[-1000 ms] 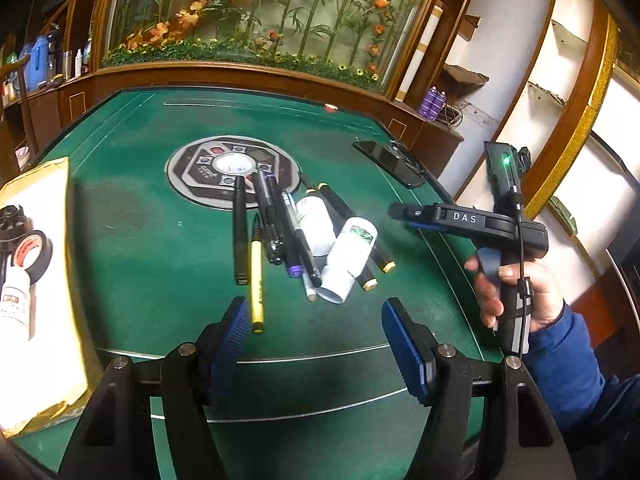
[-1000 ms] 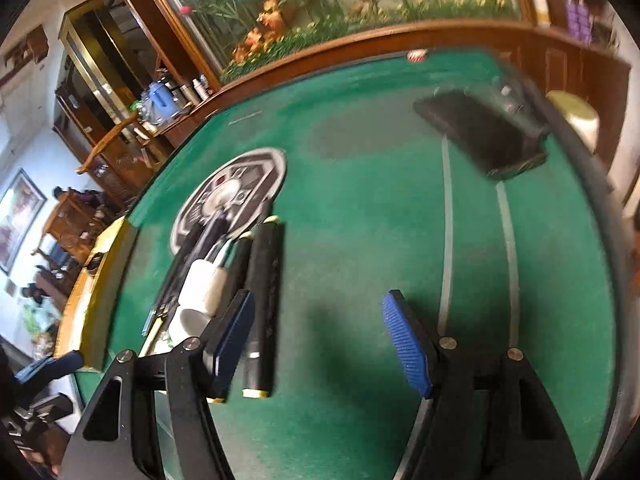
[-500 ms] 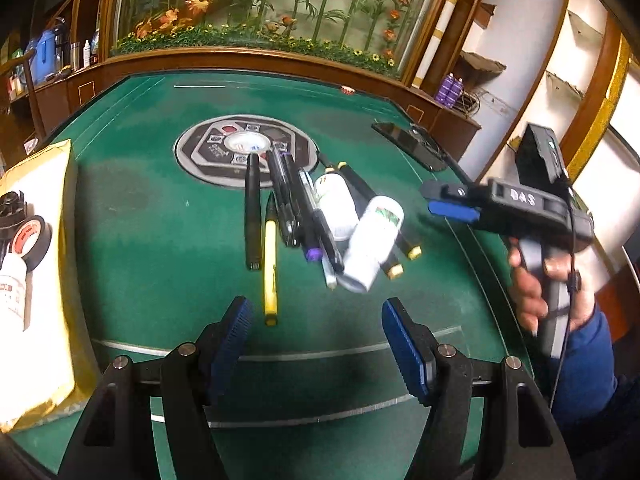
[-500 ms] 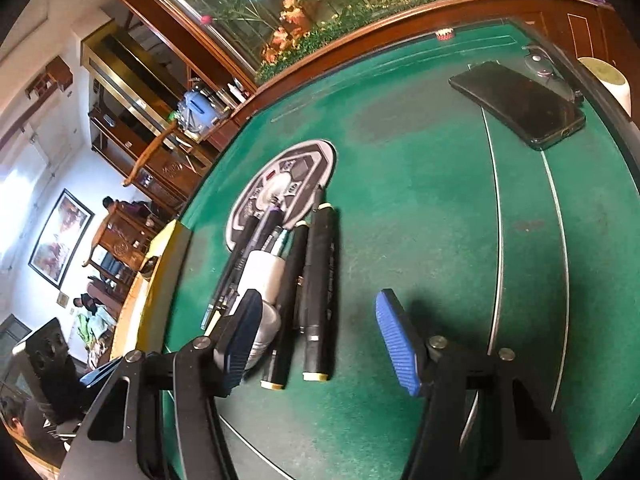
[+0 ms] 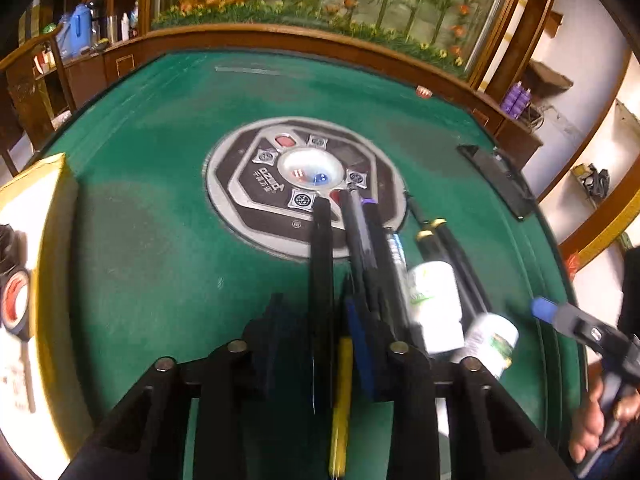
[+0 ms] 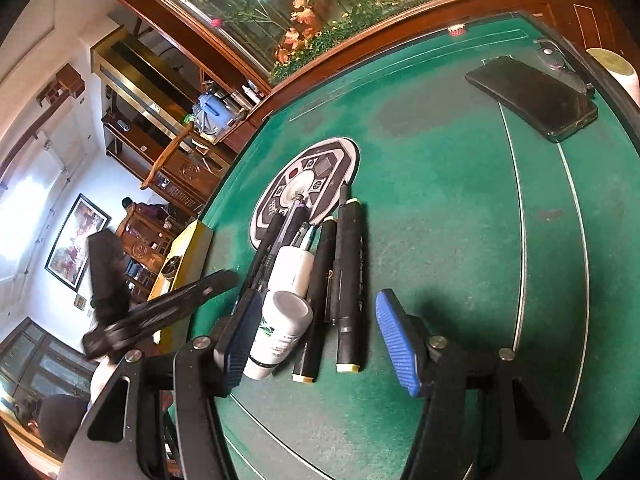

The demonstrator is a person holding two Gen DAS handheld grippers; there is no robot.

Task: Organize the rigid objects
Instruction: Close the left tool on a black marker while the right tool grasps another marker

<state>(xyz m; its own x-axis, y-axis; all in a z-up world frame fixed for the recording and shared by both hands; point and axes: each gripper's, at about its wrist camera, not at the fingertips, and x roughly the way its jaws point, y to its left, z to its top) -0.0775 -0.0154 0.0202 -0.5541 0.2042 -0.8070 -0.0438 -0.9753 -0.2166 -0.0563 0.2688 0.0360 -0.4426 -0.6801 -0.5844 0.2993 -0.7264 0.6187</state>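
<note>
A row of pens, markers and two white bottles lies on the green table [image 5: 160, 240]. My left gripper [image 5: 316, 344] has narrowed around a black pen [image 5: 322, 264] and a yellow pen [image 5: 342, 392]; whether the pads press them I cannot tell. Beside them lie more dark pens [image 5: 362, 240], a white bottle [image 5: 434, 304] and a second bottle [image 5: 492, 344]. My right gripper [image 6: 316, 336] is open and empty, low over two black markers [image 6: 348, 272] and the nearer bottle [image 6: 280, 328]. The left gripper also shows, blurred, in the right wrist view [image 6: 160, 312].
A round control panel [image 5: 304, 184] sits in the table's middle. A black phone [image 6: 532, 96] lies at the far right. A yellow-edged tray [image 5: 36, 280] with tape rolls stands at the left edge. A wooden rim [image 5: 320, 40] surrounds the table.
My left gripper has moved forward and down onto the pens and its fingers have closed in from wide open. My right gripper has drawn closer to the markers and bottles.
</note>
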